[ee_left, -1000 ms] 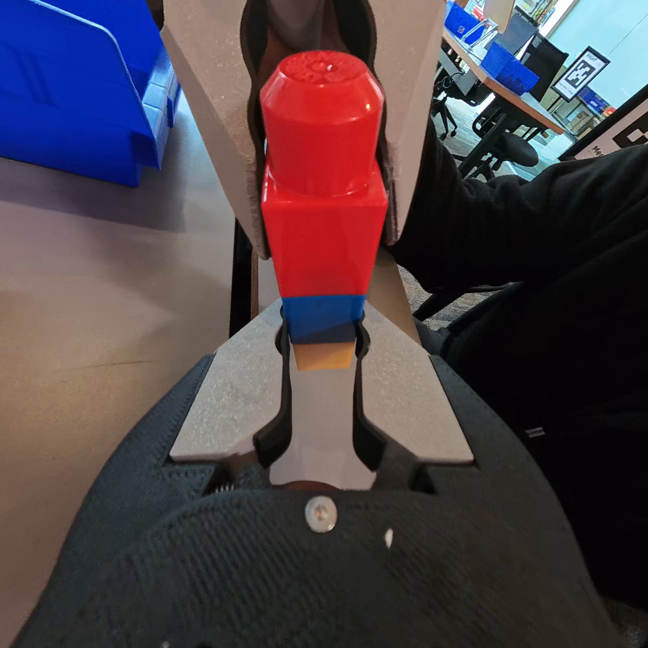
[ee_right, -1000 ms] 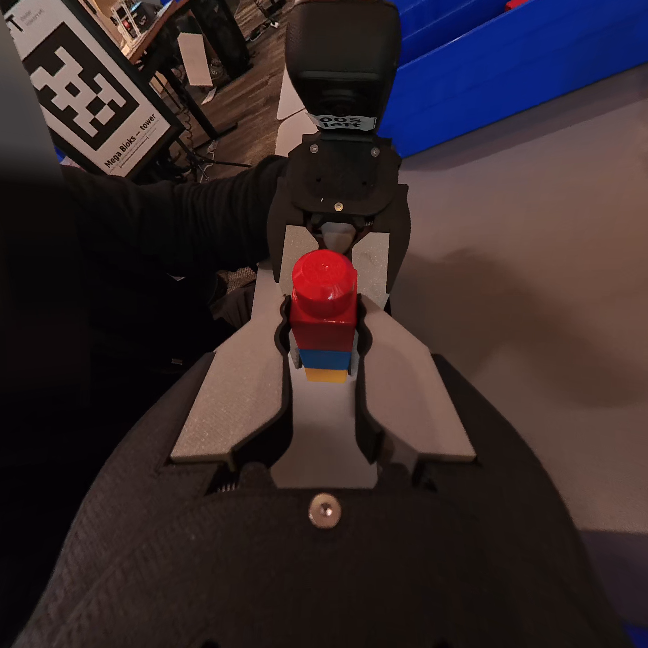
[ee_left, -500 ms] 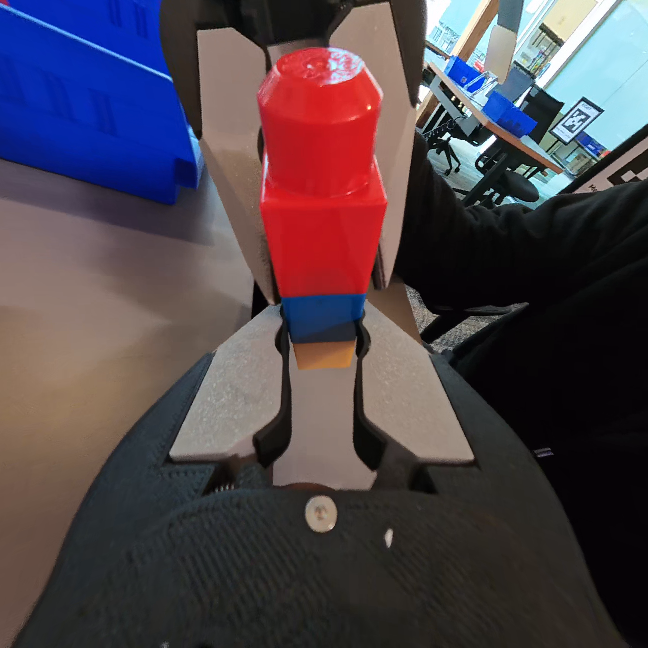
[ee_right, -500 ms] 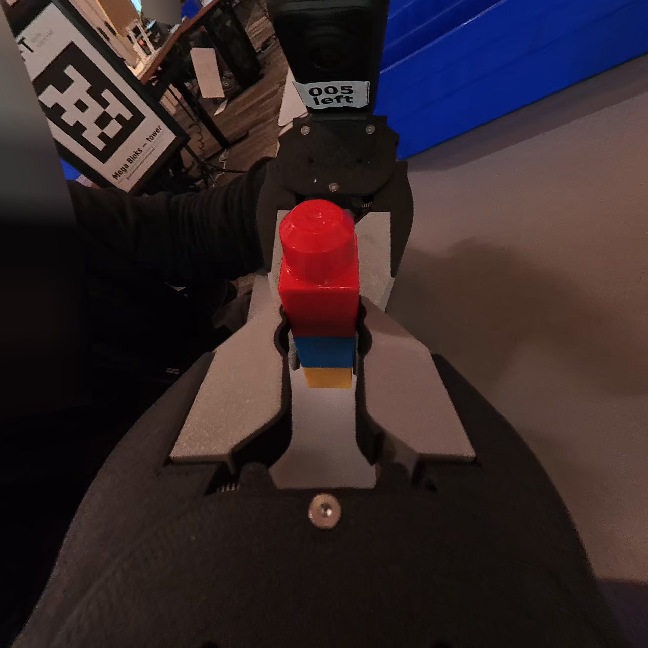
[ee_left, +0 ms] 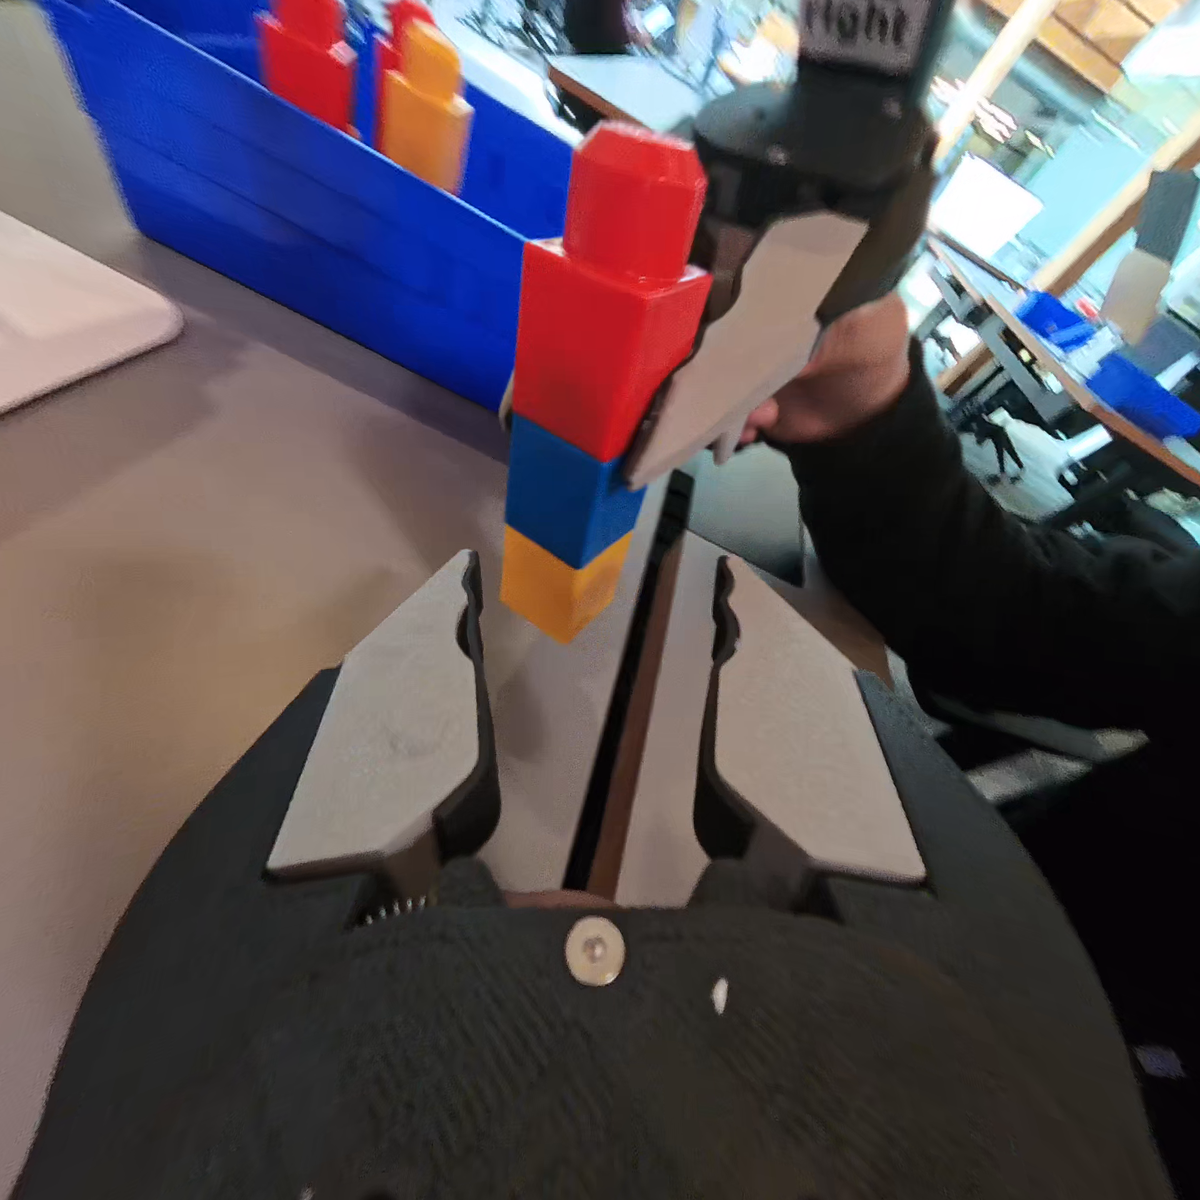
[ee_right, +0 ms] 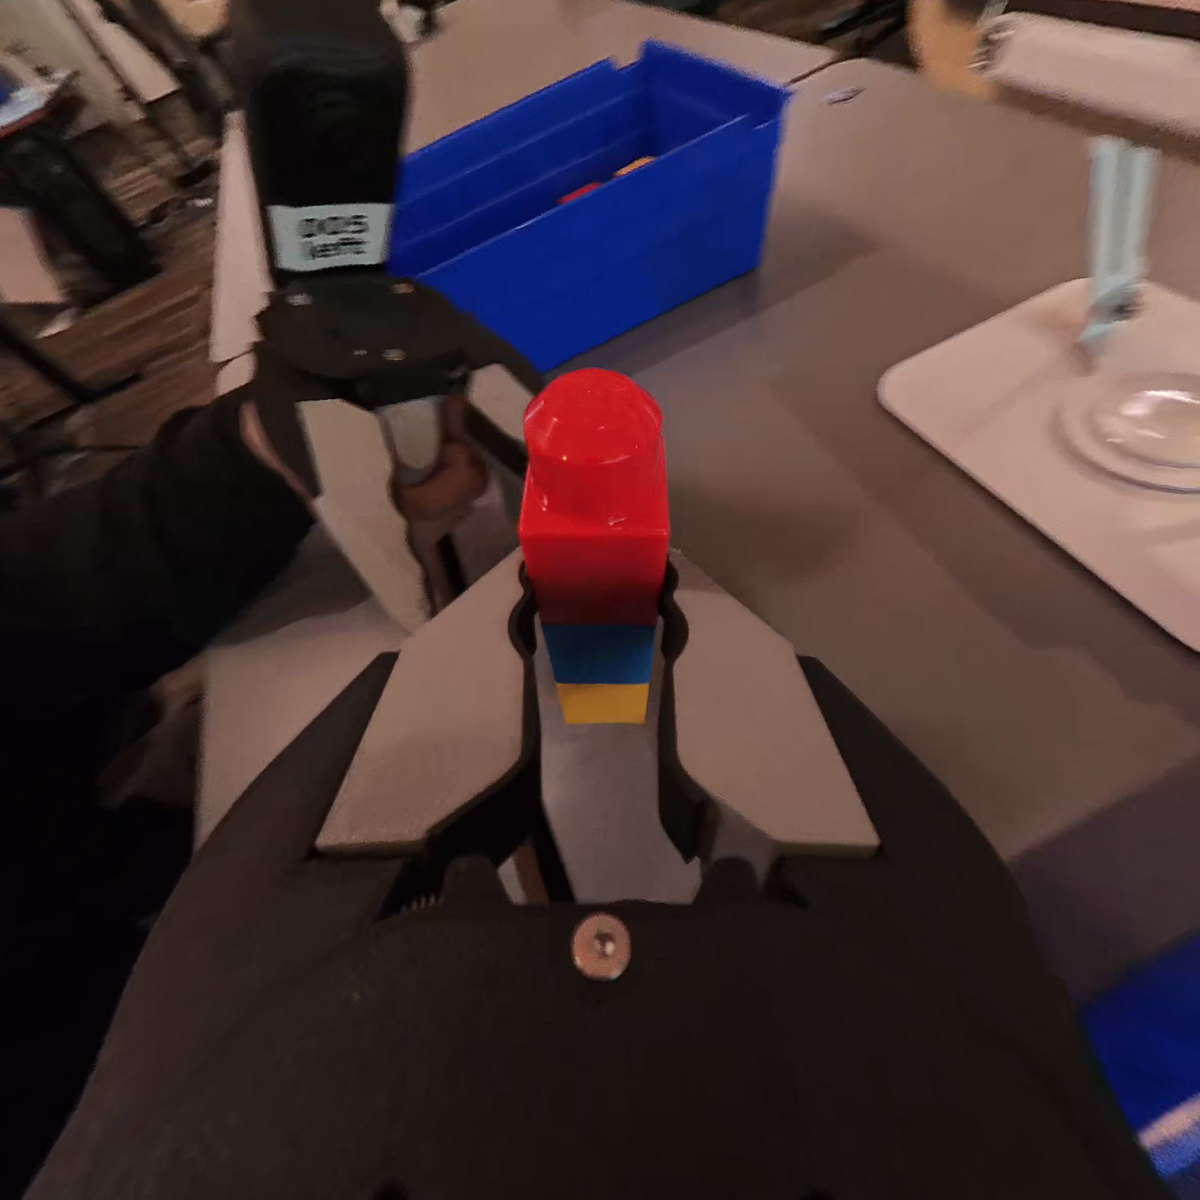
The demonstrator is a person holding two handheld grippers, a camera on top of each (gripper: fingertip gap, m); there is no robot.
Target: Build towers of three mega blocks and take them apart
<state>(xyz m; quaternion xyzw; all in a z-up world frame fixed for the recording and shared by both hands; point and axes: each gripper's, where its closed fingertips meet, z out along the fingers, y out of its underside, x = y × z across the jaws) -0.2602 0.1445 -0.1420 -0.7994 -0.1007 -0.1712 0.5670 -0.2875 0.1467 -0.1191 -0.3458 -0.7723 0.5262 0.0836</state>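
a: see the three-block plastic tower (ee_left: 587,396), red stud block (ee_right: 594,500) on top, blue block (ee_left: 568,493) in the middle, yellow-orange block (ee_left: 558,584) at the bottom? it's up off the grey tabletop (ee_left: 162,552), carried only by the right gripper (ee_right: 597,604), whose grey fingers are clamped on the red block's lower sides

b: and the left gripper (ee_left: 597,604)?

a: jaws spread, nothing in them, the yellow-orange block hanging just ahead of its tips without touching (both views are a bit smeared, so don't ask me for more)

b: what worries you?

a: my guess is the grip sits only on the red piece, so the two below hang on their studs alone; a jolt or a sideways nudge from the left fingers could pop the joint and drop them on the table. and if the left one closes on the blue and yellow-orange together, the pull may split the wrong seam

b: the blue plastic bin (ee_right: 584,214)?

a: well behind, a few loose blocks inside; a fallen piece might bounce toward it or the pale mat (ee_right: 1039,454) with the clear glass dish (ee_right: 1143,428)
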